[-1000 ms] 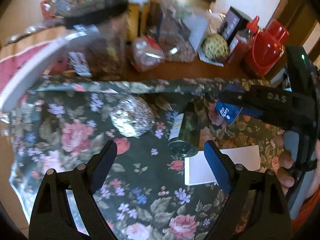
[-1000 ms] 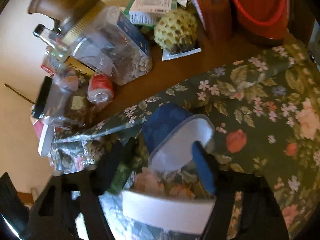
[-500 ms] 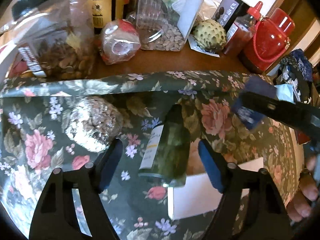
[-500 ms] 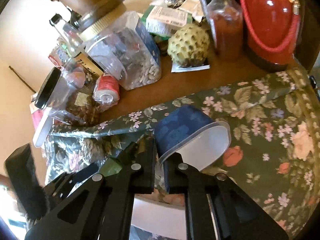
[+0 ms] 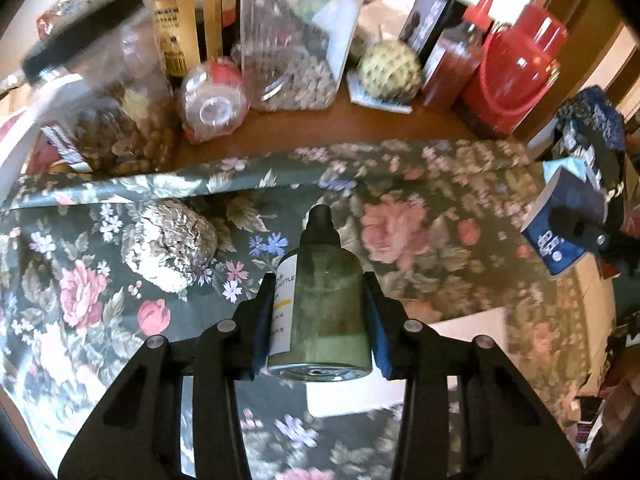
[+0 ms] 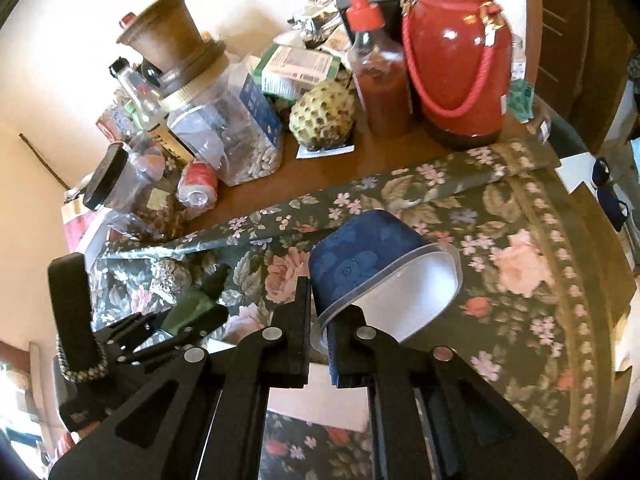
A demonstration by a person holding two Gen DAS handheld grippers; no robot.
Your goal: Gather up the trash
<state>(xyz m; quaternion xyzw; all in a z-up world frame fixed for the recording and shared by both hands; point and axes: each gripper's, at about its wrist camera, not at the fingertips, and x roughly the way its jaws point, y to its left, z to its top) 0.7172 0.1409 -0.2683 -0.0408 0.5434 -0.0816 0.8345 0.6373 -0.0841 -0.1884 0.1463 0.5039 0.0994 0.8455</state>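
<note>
Left gripper [image 5: 320,320] fingers have been closing, now clamped on rigid, smooth green bottle [image 5: 324,304] mid-body; right gripper [image 6: 319,334] fingers pinch light, crushable cup [image 6: 380,280] rim.

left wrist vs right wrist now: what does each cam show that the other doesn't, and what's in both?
Left wrist only: the white and yellow label on the dark green glass dropper bottle and its round base, with the left gripper, whose jaws have just been closing, pressed on both sides of it.

Right wrist only: the white inside of the blue plastic cup, its rim pinched in the right gripper; a brown wooden grinder on a jar.

Both: the bottle, the cup, a crumpled foil ball, a red flask, the floral tablecloth.
</note>
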